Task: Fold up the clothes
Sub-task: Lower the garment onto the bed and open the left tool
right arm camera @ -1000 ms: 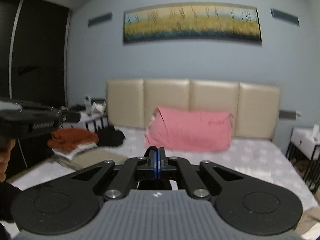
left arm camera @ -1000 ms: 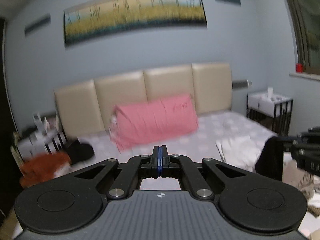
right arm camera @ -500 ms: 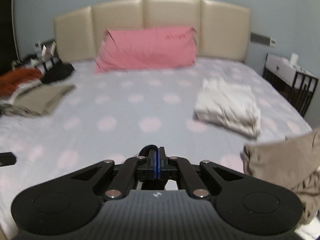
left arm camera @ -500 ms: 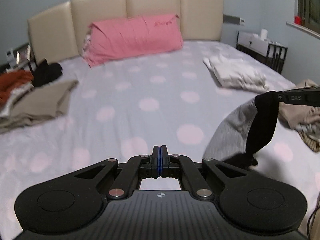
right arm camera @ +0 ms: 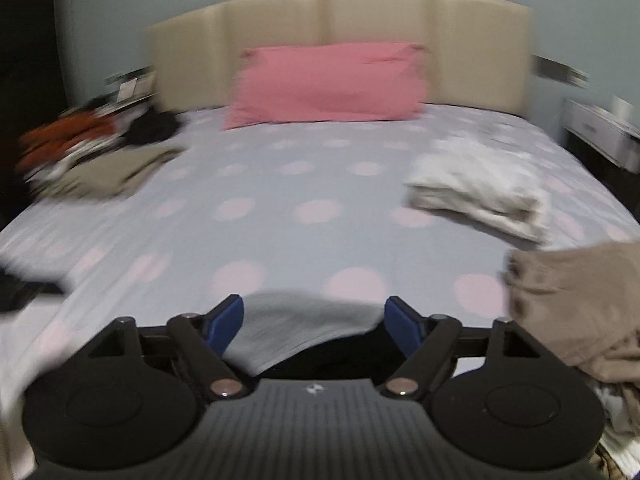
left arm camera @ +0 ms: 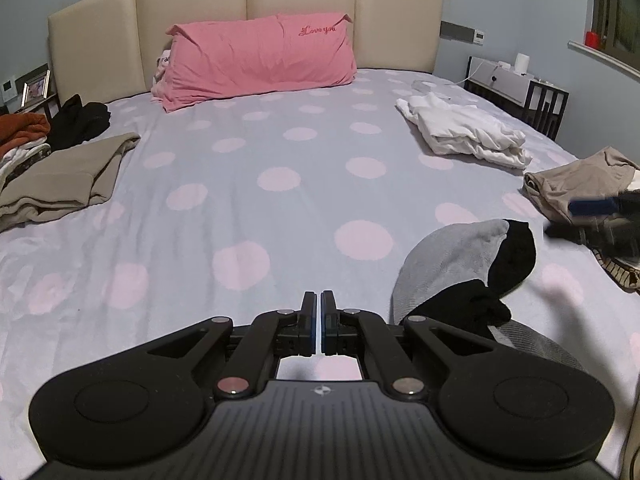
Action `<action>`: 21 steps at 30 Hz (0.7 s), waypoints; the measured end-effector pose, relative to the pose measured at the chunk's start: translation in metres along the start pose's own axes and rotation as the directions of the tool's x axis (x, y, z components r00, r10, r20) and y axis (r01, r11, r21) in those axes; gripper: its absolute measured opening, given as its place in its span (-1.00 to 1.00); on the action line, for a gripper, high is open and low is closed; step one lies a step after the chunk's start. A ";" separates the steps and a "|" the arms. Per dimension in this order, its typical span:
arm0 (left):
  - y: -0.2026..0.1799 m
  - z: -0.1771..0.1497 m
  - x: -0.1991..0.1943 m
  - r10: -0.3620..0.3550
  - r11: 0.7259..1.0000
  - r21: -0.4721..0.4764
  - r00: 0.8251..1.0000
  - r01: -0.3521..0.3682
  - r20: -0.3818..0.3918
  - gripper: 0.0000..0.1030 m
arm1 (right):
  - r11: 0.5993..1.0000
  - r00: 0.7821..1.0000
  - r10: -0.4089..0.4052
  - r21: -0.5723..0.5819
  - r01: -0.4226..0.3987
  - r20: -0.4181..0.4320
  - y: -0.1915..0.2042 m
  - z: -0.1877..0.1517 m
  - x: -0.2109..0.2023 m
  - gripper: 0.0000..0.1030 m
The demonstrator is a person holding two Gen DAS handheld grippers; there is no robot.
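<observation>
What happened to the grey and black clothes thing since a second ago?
The right gripper carried the grey and black garment down onto the bed; its jaws are opening, letting go. The left gripper came down too, empty, staying shut. The clothes piles and pink pillow stayed put.

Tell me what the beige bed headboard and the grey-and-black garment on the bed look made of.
Beige panelled headboard: likely leather or faux leather, judging by its smooth, padded panels with a soft sheen. Grey-and-black garment: a soft matte knit, possibly fleece or jersey; it drapes limply, without shine.
</observation>
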State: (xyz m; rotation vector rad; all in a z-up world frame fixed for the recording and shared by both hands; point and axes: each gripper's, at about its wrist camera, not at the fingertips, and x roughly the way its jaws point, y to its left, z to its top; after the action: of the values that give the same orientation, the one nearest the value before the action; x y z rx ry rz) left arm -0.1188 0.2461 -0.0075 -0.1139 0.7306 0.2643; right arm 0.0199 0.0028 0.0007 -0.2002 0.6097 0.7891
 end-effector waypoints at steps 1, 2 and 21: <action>0.000 -0.001 0.001 -0.001 1.000 -0.002 1.000 0.001 -0.002 -1.00 | 0.999 1.000 0.019 -0.049 -0.020 -0.013 0.009 -0.007 -0.001 0.57; 0.000 -0.002 0.001 -0.002 1.000 -0.004 1.000 0.002 -0.004 -1.00 | 0.995 0.999 0.035 -0.092 -0.037 -0.028 0.017 -0.013 -0.001 0.57; -0.002 -0.015 0.009 -0.003 1.000 -0.016 0.999 0.003 -0.044 -1.00 | 0.951 0.981 0.119 -0.266 -0.157 -0.156 0.050 -0.040 0.076 -0.19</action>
State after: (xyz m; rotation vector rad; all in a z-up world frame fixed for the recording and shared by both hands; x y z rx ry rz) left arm -0.1210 0.2428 -0.0250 -0.1360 0.7719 0.2654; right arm 0.0080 0.0679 -0.0730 -0.4768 0.6472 1.0026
